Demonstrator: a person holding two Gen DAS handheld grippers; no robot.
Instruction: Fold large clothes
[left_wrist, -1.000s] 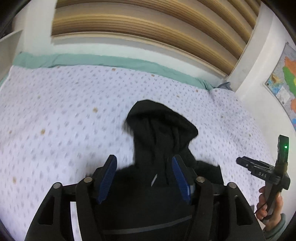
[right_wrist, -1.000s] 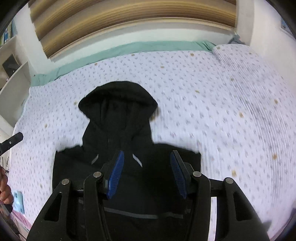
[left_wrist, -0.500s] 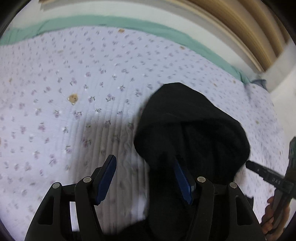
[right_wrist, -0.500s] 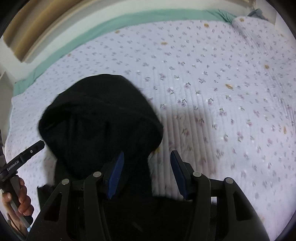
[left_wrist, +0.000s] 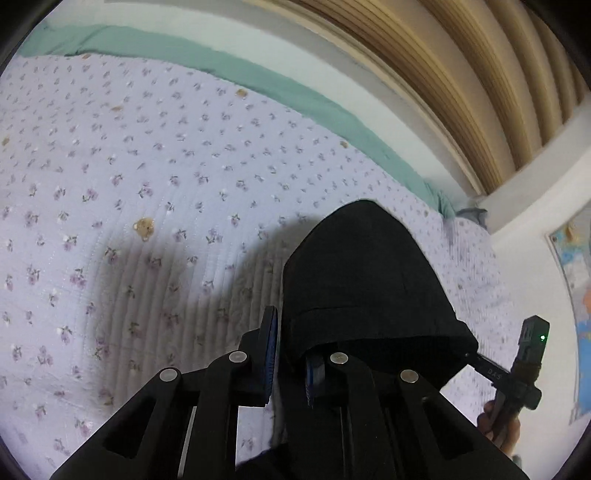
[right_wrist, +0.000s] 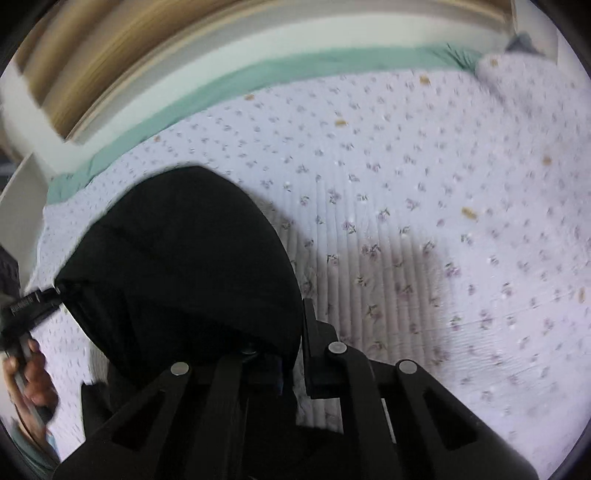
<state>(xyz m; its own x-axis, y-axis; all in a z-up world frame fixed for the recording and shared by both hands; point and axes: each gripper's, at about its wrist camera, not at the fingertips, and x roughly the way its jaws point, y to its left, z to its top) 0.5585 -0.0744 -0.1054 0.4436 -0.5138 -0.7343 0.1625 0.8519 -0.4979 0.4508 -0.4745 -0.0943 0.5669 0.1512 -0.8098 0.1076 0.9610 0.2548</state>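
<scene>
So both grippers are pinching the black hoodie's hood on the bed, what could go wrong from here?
1. Left gripper and right gripper each pinch only the edge of the hood; it may slip out when lifted.
2. Either could have caught the bedspread underneath and drag it along.

Floral lilac bedspread (left_wrist: 155, 177) over a green sheet (left_wrist: 258, 79), slatted wooden blinds (left_wrist: 491, 74), wall map (left_wrist: 576, 295) at right.

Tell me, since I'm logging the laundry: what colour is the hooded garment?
Plain black hooded garment; the left wrist view shows it best.
</scene>
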